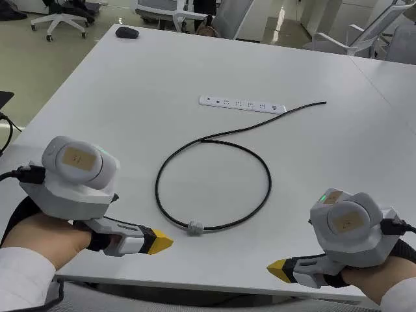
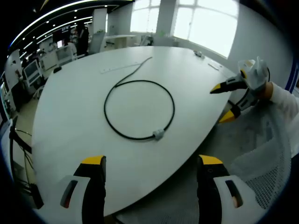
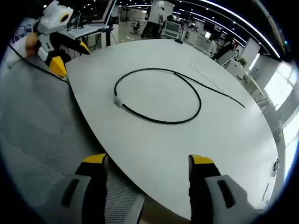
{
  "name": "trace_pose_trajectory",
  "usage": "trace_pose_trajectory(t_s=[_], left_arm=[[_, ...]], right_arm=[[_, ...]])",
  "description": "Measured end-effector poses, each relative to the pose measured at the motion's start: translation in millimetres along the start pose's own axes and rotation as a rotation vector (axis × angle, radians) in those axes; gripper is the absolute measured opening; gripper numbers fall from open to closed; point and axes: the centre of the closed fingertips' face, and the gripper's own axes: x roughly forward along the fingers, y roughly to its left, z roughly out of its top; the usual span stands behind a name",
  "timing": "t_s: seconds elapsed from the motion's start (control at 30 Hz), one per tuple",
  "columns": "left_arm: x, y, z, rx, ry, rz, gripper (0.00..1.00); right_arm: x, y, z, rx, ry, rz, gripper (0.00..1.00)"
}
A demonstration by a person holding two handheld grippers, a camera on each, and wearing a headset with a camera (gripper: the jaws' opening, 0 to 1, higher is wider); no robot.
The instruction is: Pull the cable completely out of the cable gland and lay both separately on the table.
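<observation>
Head view finds a tan label on the top of each gripper, its marks too small to read. The left gripper [image 1: 159,242] and the right gripper [image 1: 279,270] hang at the near edge of the white table [image 1: 130,97], their yellow tips turned toward each other. Each gripper's own view shows its jaws spread wide, with nothing between them and touching nothing. The black cable [image 1: 268,179] lies in one round loop on the table, between the two grippers and a little beyond them. The grey cable gland [image 1: 194,227] sits on the cable at the loop's near side, its long axis along the cable, roughly left to right. From the loop's far side the cable's tail runs away to the right, passing just beside a white power strip [image 1: 242,104].
</observation>
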Motion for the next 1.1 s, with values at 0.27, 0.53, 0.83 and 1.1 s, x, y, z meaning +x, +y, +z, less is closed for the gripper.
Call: trace_pose_trajectory(t_s=[0.27, 0.53, 0.83, 1.1], left_arm=[[-0.3, 0.0, -0.7, -0.001, 0.001, 0.001, 0.79], [-0.5, 0.0, -1.1, -0.005, 0.002, 0.001, 0.78], [0.3, 0.0, -2.2, -0.006, 0.005, -0.001, 0.78], [0.0, 0.4, -1.4, -0.011, 0.001, -0.001, 0.78]], right_arm=[[-0.1, 0.4, -1.2, 0.000, 0.004, 0.001, 0.68], [0.1, 0.8, -1.8, 0.001, 0.006, 0.003, 0.67], [0.0, 1.3, -2.3, 0.003, 0.009, 0.004, 0.67], [0.5, 1.0, -2.7, 0.008, 0.010, 0.005, 0.67]])
